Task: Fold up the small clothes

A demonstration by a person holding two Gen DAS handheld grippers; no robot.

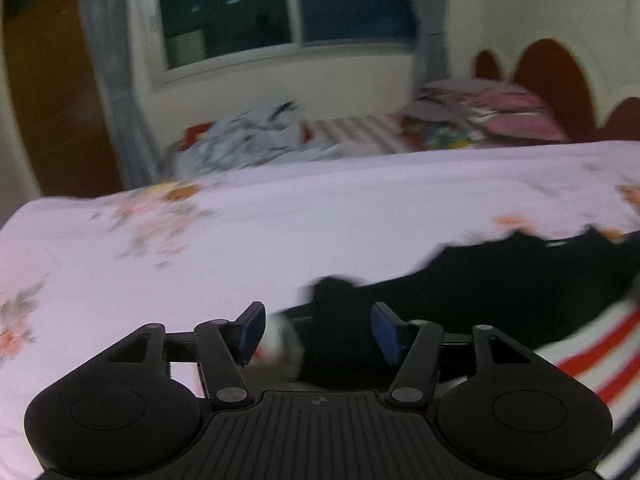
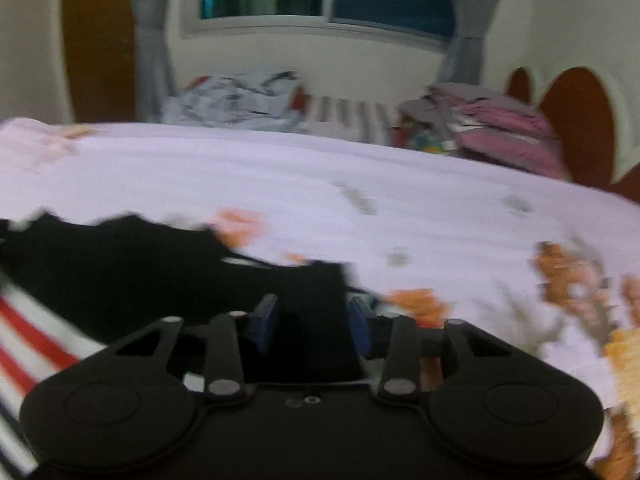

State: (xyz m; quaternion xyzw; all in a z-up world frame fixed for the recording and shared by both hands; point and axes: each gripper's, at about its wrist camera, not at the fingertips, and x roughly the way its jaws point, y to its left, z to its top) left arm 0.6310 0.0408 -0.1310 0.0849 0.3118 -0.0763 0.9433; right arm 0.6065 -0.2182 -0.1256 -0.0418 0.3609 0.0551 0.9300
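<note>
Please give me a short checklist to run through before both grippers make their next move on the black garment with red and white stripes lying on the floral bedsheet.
1. Left gripper open: ok, blue pads apart.
2. Right gripper open: ok, though narrower.
3. Black garment with red and white stripes between the left fingers: ok, dark cloth lies in the gap; contact cannot tell.
4. Garment corner between the right fingers: ok, black fabric fills the gap; grip cannot tell.
5. Garment lying flat on the pale floral bedsheet: cannot tell, pictures blurred.
6. Bedsheet beyond the garment free for folding: ok; the pile of clothes sits far back.
</note>
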